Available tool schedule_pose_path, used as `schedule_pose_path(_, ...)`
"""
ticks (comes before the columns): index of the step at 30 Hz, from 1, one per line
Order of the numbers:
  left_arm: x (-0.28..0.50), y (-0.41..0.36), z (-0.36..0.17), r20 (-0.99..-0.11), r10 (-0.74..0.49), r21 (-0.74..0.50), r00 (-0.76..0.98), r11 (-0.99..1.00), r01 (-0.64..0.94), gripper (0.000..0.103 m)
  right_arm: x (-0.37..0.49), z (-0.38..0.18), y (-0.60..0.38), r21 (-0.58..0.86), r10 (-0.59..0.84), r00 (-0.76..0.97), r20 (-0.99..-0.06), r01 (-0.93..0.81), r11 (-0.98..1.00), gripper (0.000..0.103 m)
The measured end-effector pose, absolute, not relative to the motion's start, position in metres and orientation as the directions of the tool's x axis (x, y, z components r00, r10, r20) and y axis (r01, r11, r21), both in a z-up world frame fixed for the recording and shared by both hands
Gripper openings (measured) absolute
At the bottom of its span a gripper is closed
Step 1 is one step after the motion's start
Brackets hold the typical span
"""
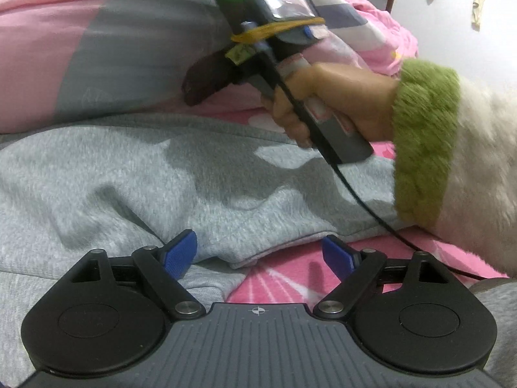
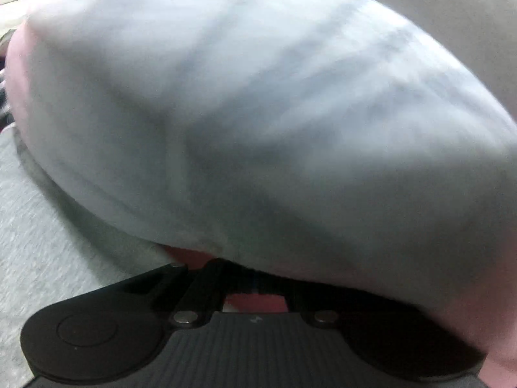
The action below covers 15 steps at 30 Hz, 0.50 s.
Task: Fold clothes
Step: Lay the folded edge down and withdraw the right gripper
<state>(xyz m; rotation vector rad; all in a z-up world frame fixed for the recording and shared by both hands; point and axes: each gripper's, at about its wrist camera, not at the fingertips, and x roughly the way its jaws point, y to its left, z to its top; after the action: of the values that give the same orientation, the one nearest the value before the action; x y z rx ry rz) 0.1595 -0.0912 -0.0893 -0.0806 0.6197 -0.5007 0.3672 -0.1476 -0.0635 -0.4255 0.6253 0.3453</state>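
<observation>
Pink floral bed sheet [image 1: 274, 278] across frame bottom. Grey garment [image 1: 129, 174] spread over it, mid-frame, hem at lower centre. Right hand [image 1: 336, 103], green cuff, centre right. Left gripper [image 1: 258, 252]: jaws wide, straddling the hem, empty. Right gripper [image 2: 255, 283]: jaws closed on blurred grey garment cloth filling its view.

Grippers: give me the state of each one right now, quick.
Left gripper: open, nothing held; its fingers straddle the edge of the grey sweatshirt.
Right gripper: shut; grey cloth covers its fingers, apparently gripped.
</observation>
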Motion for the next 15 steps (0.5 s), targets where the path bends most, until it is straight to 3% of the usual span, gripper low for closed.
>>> schedule_pose_path(5,0.160,-0.092,-0.088,-0.539,-0.468,-0.212,0.701,0.880,0.424,0.086,0.371,-0.052,-0.164,-0.067,0.317,0.698,-0.642,-0.463,0.884,0.000)
schedule_pose_path(10,0.161,-0.092,-0.088,-0.540,-0.467,-0.212,0.700,0.881,0.424,0.086,0.450,-0.059,-0.163,0.105,0.284,0.596,-0.751,-0.318,0.942,0.000)
schedule_pose_path(15,0.163,-0.090,-0.088,-0.537,-0.473,-0.223,0.698,0.878,0.423,0.086,0.526,-0.041,-0.164,0.176,0.272,0.610,-0.744,-0.213,0.961,0.000)
